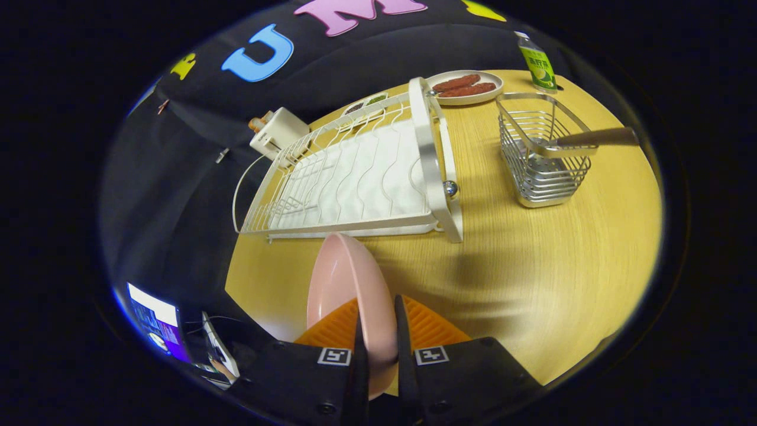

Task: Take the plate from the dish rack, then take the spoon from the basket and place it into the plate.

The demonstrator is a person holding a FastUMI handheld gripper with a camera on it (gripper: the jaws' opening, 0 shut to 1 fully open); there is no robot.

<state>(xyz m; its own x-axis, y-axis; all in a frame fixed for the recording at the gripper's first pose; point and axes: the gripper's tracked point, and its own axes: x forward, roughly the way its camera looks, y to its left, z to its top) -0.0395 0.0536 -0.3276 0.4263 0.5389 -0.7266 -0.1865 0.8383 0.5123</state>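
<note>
At the bottom centre of the frame, the gripper (378, 346) was nearly closed, both fingers (358, 355) pinching the rim of the pink plate (346, 290), which stood on edge above the wooden table (532, 278). Beyond it lay the white dish rack (355, 177). At upper right, the wire basket (541, 157) held the spoon (591, 139), its handle poking out. The green bottle (537, 64) carried a label too small to read.

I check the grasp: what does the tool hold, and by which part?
The tool holds the pink plate by its rim, one finger on each face.
</note>
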